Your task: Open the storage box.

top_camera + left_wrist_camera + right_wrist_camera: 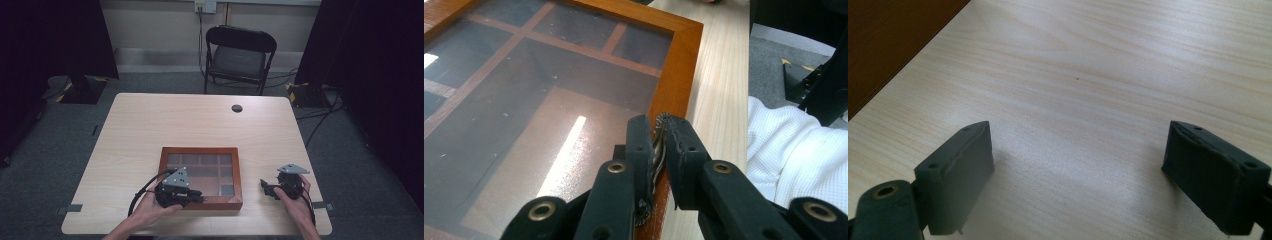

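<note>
At the table's (150,120) near edge, a small brass latch (658,145) on the wooden glass-lidded box (201,177) is pinched by the left gripper (658,150). The right gripper (1078,170) is held spread over bare tabletop beside it. Open room lies beyond.

Your glass-topped box (201,177) lies on the table (150,125) near its front edge, between your grippers. Your left gripper (196,196) sits at its front edge, pinching what may be a small latch (659,145). Your right gripper (266,188) rests apart, to its right. A chair (240,55) stands behind the table.
</note>
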A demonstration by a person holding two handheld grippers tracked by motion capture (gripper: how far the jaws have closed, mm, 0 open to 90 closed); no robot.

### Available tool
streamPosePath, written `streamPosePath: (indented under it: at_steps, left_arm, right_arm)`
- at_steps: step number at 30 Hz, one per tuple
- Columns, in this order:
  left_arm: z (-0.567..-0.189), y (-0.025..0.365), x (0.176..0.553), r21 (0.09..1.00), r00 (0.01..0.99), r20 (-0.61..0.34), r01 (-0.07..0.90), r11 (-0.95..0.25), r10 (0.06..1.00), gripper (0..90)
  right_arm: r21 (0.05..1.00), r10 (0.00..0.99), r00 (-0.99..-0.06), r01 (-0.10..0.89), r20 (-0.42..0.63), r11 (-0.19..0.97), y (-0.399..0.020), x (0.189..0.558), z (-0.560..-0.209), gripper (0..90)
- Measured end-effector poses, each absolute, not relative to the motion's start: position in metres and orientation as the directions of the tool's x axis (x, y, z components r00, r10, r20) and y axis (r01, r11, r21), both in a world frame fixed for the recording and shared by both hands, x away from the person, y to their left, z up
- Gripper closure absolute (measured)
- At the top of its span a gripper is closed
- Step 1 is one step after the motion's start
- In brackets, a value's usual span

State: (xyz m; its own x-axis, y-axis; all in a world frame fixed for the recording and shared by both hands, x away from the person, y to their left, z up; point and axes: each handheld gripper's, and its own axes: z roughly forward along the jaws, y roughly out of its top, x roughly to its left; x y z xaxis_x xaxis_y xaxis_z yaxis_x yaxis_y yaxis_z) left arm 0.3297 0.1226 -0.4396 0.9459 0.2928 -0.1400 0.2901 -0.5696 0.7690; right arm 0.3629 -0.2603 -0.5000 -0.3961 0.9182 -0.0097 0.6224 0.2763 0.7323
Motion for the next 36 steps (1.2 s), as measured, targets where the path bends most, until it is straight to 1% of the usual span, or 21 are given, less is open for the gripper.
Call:
streamPosePath:
  at_steps: [8,27,36]
  left_arm:
    - [-0.44,0.121,0.333,0.765,0.941,-0.172,0.314,-0.562,0.292,81.4]
    - [-0.434,0.124,0.335,0.761,0.939,-0.193,0.326,-0.561,0.284,81.3]
    - [-0.422,0.128,0.338,0.768,0.939,-0.206,0.33,-0.549,0.277,81.3]
  right_arm:
    - [0.732,0.918,-0.396,0.622,-0.01,0.276,-0.26,0.363,-0.5,11.8]
    - [0.732,0.918,-0.396,0.622,-0.01,0.276,-0.26,0.363,-0.5,11.8]
    - [0.732,0.918,-0.396,0.622,-0.01,0.276,-0.26,0.363,-0.5,11.8]
